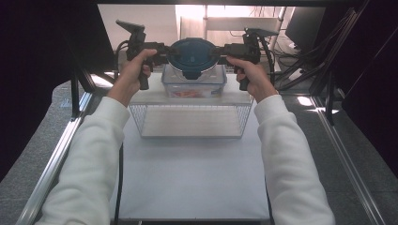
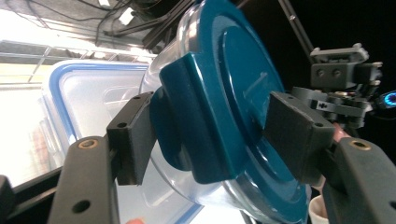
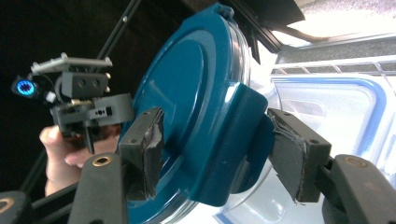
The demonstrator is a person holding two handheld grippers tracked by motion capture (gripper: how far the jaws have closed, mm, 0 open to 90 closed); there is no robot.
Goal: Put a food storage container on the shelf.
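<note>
We hold the round teal-lidded container (image 1: 193, 58) by its lid clips, left gripper (image 1: 162, 50) and right gripper (image 1: 224, 49) clamped, above a blue-rimmed clear box (image 1: 193, 84) behind the wire basket (image 1: 190, 121) at the white table's (image 1: 192, 183) far edge

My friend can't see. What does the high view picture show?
Two hands in white sleeves each hold a tool, the left tool and the right tool, on opposite sides of a round bowl with a blue lid. The bowl is on top of a clear box, behind a wire basket on a white table.
</note>
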